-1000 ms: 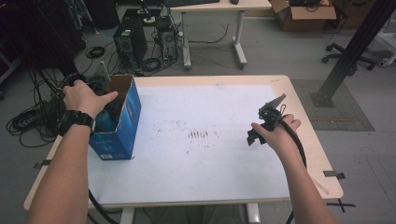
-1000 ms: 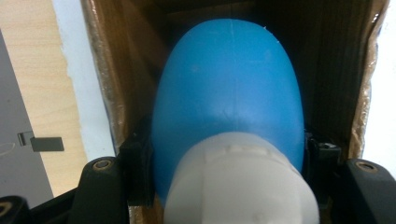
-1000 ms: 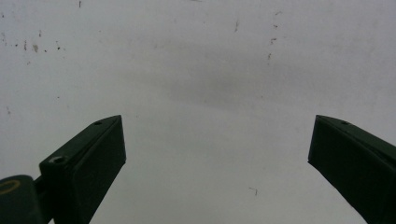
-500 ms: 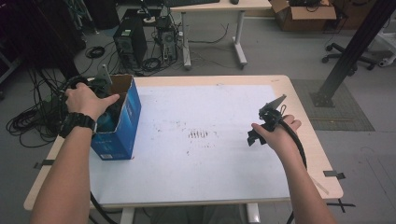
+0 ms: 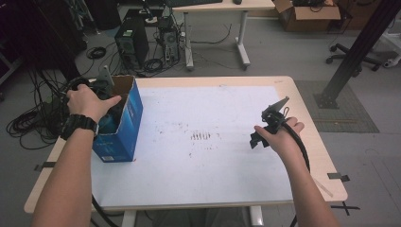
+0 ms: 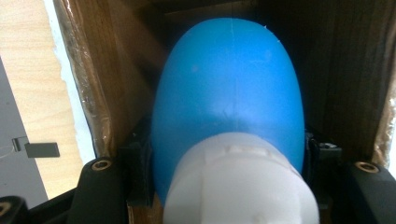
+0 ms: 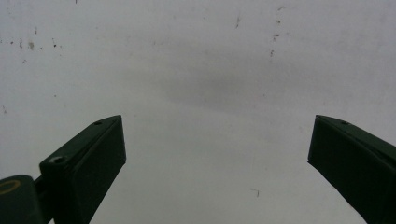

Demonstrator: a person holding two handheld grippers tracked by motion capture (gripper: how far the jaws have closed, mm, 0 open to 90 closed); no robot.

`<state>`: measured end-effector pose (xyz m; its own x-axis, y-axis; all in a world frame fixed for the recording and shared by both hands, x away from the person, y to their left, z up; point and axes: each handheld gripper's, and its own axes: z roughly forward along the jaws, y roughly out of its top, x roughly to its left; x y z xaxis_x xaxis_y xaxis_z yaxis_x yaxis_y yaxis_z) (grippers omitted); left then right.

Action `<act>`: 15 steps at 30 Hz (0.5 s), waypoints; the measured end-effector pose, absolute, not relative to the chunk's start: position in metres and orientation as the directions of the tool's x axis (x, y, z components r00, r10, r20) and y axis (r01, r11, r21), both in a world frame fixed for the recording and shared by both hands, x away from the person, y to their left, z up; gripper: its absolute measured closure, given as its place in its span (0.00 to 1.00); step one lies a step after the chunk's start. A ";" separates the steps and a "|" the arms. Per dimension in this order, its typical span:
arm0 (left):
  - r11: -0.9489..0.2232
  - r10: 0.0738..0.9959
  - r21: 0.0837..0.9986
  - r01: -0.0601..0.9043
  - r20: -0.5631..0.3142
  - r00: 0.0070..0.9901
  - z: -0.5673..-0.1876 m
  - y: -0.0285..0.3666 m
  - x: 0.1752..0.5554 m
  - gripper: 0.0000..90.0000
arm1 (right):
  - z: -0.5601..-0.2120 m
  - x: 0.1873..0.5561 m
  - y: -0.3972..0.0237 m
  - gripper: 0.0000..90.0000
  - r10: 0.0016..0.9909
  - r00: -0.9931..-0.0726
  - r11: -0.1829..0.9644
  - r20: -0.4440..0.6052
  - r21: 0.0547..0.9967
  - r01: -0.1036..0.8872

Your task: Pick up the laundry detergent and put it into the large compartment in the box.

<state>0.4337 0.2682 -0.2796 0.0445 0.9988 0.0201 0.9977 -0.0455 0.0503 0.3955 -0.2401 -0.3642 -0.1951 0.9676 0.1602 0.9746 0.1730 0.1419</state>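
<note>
Inside the blue box, the blue bottle is clamped by the left gripper. A straight lift is advised, clear of the walls. Right of the box, the right gripper is held apart over the surface.

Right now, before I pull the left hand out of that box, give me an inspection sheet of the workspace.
Surface: white sheet on a wooden table, scuffed with dark marks.
Job's things: blue box at the left edge, open; blue bottle with white cap inside.
Clutter: nothing seen.
Grippers: left gripper in the box, jaws around the bottle; right gripper open over bare sheet.
Cables: black cable along right forearm.
Surroundings: computer tower, floor cables, desk.
</note>
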 end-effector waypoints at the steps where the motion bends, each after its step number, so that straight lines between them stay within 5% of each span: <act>1: -0.045 0.999 0.052 0.998 0.020 0.044 -0.280 0.268 0.434 0.41 | -0.364 0.395 -0.240 0.05 0.968 -0.195 0.173 0.159 0.142 0.975; 15: -0.040 0.999 0.050 0.998 0.001 0.040 -0.278 0.269 0.433 0.36 | -0.363 0.395 -0.240 0.05 0.967 -0.198 0.175 0.162 0.143 0.974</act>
<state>0.4329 0.2686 -0.2782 0.0403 0.9992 0.0009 0.9979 -0.0403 0.0500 0.3948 -0.2396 -0.3634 -0.1978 0.9668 0.1618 0.9740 0.1753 0.1433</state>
